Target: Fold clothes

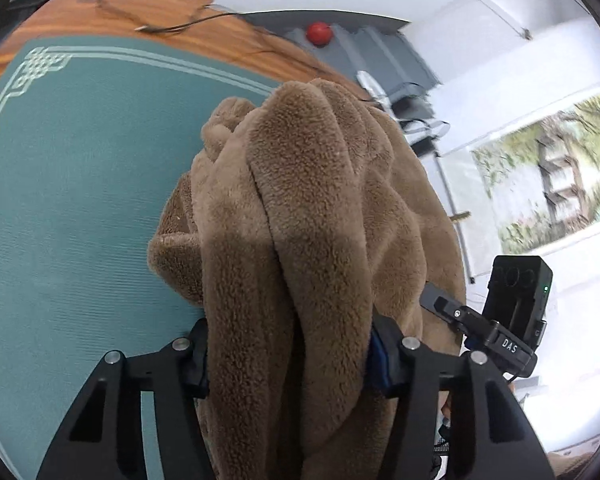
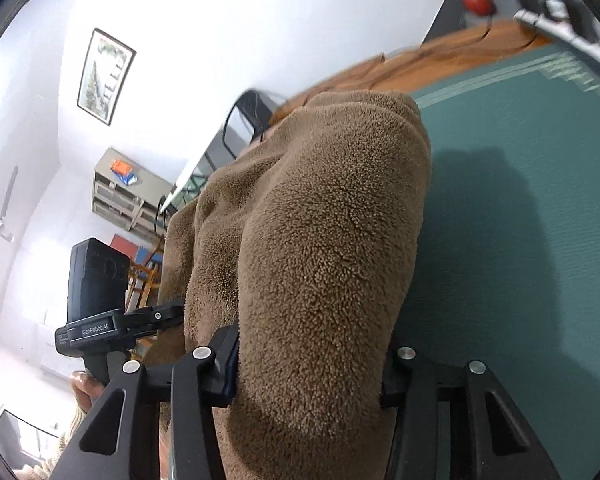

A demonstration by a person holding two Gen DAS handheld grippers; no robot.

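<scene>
The brown fleecy garment (image 1: 300, 216) is bunched in thick folds between the jaws of the left gripper (image 1: 288, 356), whose pads pinch it from both sides; from there it runs up toward 12 o'clock in the left wrist view and hangs over the teal mat with a pale line border (image 1: 72, 184). The mat covers the brown wooden bench (image 1: 112, 8), whose bare edge shows from 10 to 12 o'clock. A thin dark cable (image 1: 172, 24) lies across that bare wood, and a round red object (image 1: 319, 33) sits beyond the bench at 12 o'clock.

In the right wrist view the right gripper (image 2: 308, 364) pinches another thick fold of the same garment (image 2: 324, 240), the fleece bulging between its jaws and rising toward 12 o'clock. The teal mat (image 2: 520, 220) lies at 3 o'clock. At 9 o'clock a pale shelf unit (image 2: 128, 196) stands against the wall, with orange and blue items on top; what its compartments hold is too small to tell.
</scene>
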